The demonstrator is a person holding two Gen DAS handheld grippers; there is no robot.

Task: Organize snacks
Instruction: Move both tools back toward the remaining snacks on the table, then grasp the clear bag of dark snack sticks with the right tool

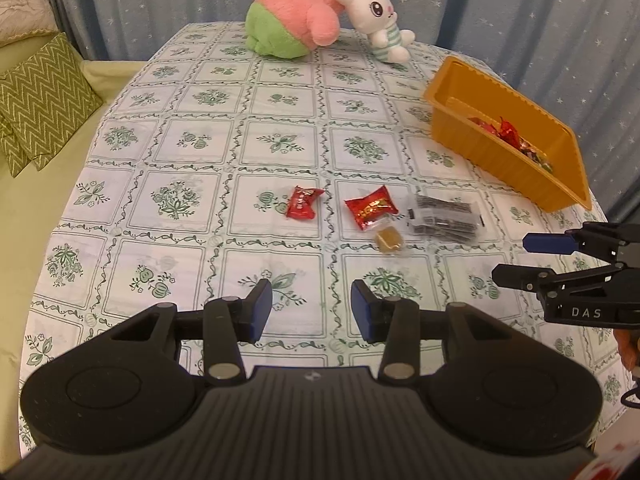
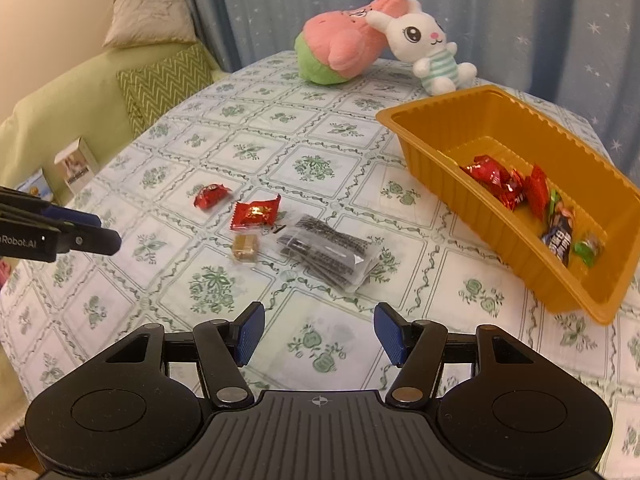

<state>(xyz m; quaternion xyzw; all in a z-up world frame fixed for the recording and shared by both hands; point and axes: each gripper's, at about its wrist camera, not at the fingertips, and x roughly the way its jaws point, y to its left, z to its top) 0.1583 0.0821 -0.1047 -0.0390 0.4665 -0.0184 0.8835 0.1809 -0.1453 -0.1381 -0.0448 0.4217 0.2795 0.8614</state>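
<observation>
Loose snacks lie mid-table: a small red packet (image 1: 303, 202) (image 2: 211, 195), a larger red packet (image 1: 371, 207) (image 2: 256, 213), a tan wrapped candy (image 1: 389, 239) (image 2: 245, 247) and a clear bag of dark sticks (image 1: 445, 219) (image 2: 328, 254). The orange tray (image 1: 452, 126) (image 2: 432, 168) at the right holds several wrapped sweets (image 2: 520, 192). My left gripper (image 1: 311, 311) (image 2: 108, 228) hovers open and empty just short of the packets. My right gripper (image 2: 319, 334) (image 1: 512, 258) is also open and empty, near the stick bag.
A pink-and-green plush (image 1: 296, 20) (image 2: 340, 52) and a white rabbit plush (image 1: 380, 20) (image 2: 428, 48) lie at the table's far edge. A green sofa with zigzag cushions (image 1: 40, 104) (image 2: 164, 80) stands left of the table. Small boxes (image 2: 76, 164) sit by the sofa.
</observation>
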